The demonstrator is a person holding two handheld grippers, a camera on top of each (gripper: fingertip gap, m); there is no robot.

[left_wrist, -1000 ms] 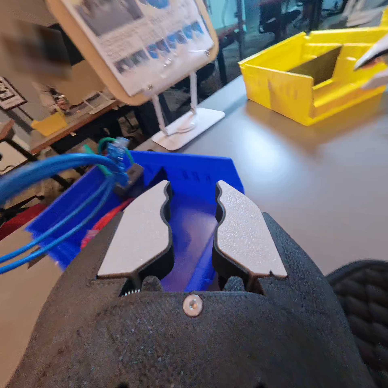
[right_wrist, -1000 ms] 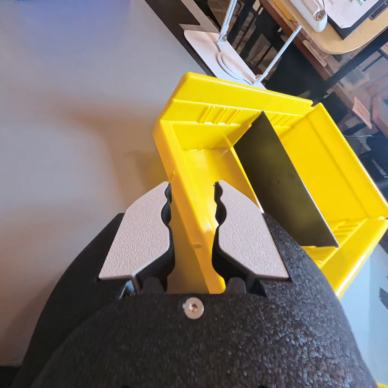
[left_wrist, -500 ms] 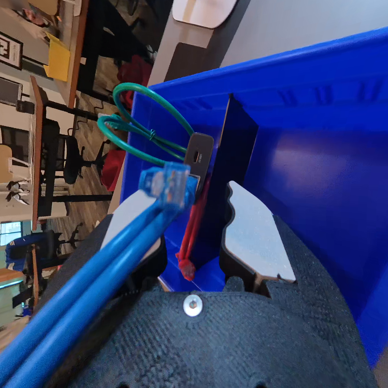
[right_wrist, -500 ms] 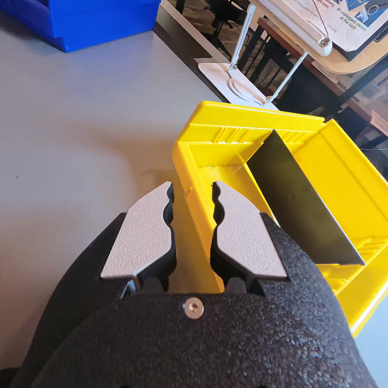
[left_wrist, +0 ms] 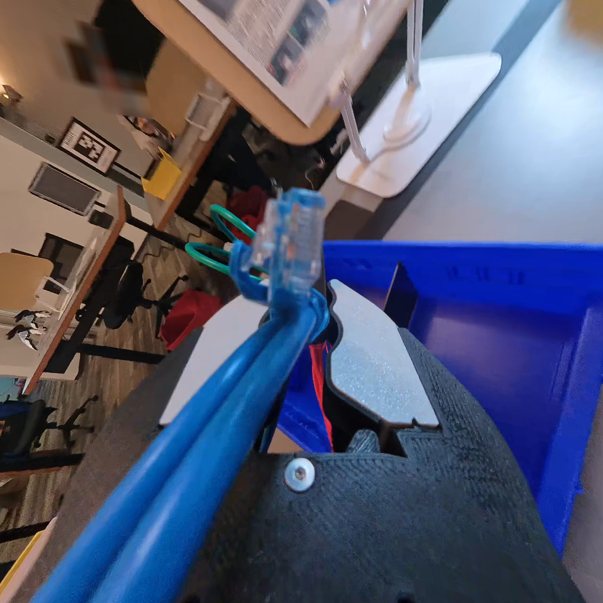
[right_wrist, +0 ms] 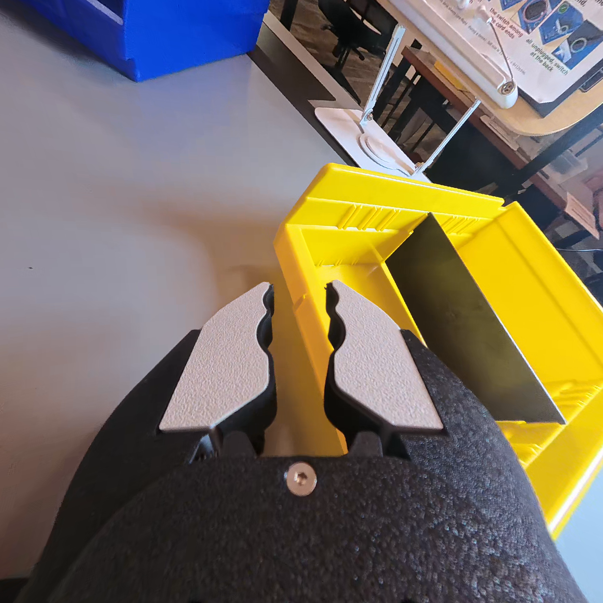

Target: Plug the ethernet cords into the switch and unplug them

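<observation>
In the left wrist view a blue ethernet cord point(left_wrist: 208, 424) runs from the lower left across my left finger, and its clear blue plug point(left_wrist: 290, 241) sticks up just past the fingertips. My left gripper point(left_wrist: 298, 288) is open above the blue bin point(left_wrist: 489, 261). A red cord point(left_wrist: 318, 365) shows in the gap between the fingers. Green cord loops point(left_wrist: 228, 222) rise behind the plug. The switch is hidden. My right gripper point(right_wrist: 298, 287) is open and empty, with its fingers on either side of the yellow bin's point(right_wrist: 375, 202) near wall.
A black divider point(left_wrist: 401, 293) stands in the blue bin, another point(right_wrist: 456, 326) in the yellow bin. A white stand base point(right_wrist: 359, 137) carries a sign board point(right_wrist: 489, 49) at the grey table's point(right_wrist: 130, 195) far edge. The blue bin point(right_wrist: 163, 32) shows at the right view's top left. My hands' fingertips stand some 45 cm from each other.
The left view has tilted up from looking down into the blue bin. The blue plug is now closer and higher, and the switch has gone out of sight. The right gripper drew back slightly.
</observation>
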